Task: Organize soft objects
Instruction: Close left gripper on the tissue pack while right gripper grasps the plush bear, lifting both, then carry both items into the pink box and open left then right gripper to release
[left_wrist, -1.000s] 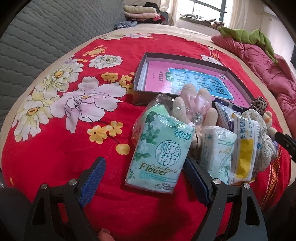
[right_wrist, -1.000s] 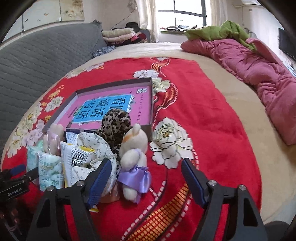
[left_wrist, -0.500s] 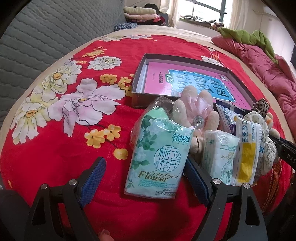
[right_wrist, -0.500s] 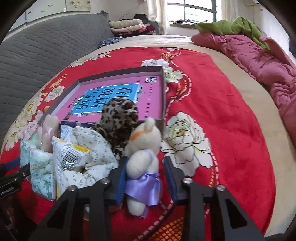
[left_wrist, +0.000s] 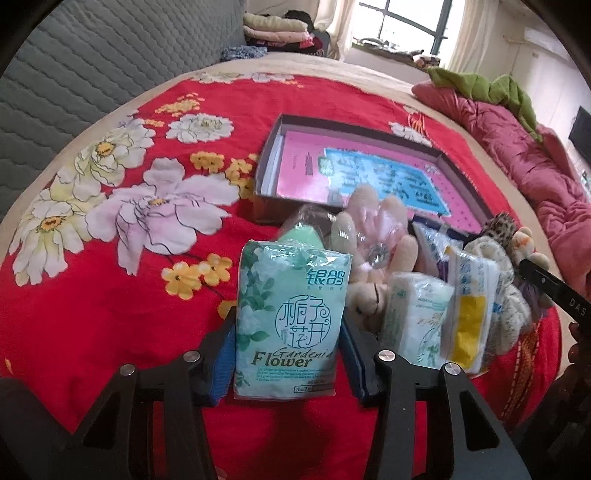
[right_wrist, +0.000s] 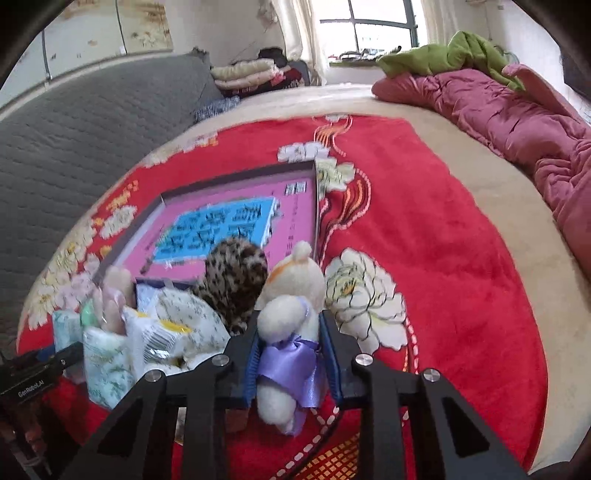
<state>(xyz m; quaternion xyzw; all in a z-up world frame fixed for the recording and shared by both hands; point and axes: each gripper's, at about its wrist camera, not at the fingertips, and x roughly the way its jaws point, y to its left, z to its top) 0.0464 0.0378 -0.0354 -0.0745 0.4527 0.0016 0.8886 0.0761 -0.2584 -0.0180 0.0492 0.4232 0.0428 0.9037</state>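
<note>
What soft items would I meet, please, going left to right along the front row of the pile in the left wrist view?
Green Gardenia Flower tissue pack → cream plush toy → small white tissue pack → yellow-labelled packet → floral white fabric bundle.

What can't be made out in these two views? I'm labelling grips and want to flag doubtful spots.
- Left wrist view: whether the closing left gripper already presses the green tissue pack; the pack's edges hide the pads.
- Left wrist view: pink plush rabbit, lower body hidden behind the packs.
- Right wrist view: box print, blurred.
- Right wrist view: white plush toy, face turned away.
</note>
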